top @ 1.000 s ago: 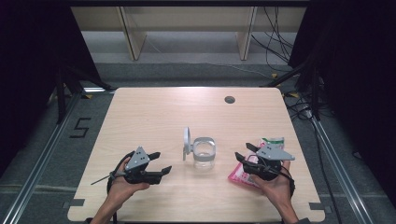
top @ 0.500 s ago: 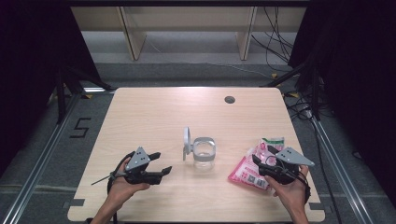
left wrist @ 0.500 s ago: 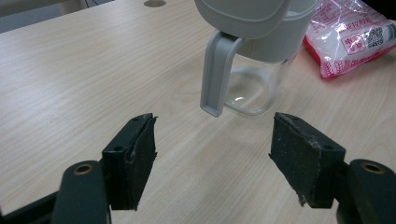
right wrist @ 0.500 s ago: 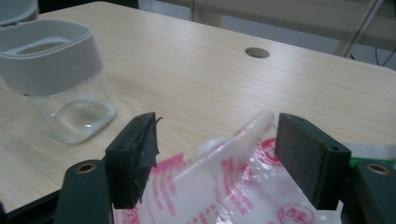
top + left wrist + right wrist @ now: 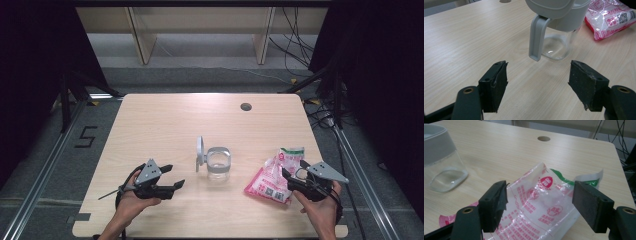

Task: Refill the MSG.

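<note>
Just let go of the pink bag (image 5: pixel 274 176), lying flat right of the open-lidded glass jar (image 5: pixel 218 163); right gripper (image 5: pixel 541 202) freshly spread above it, left gripper (image 5: pixel 537 80) wide and idle; next, probably regrip the bag's torn top for pouring.

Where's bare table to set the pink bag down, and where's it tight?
Free: the far half of the table, between the cable hole and the jar; also the left side beyond the left gripper. Tight: the near right corner, where the pink bag lies at the open right gripper, beside the jar's raised lid.
</note>
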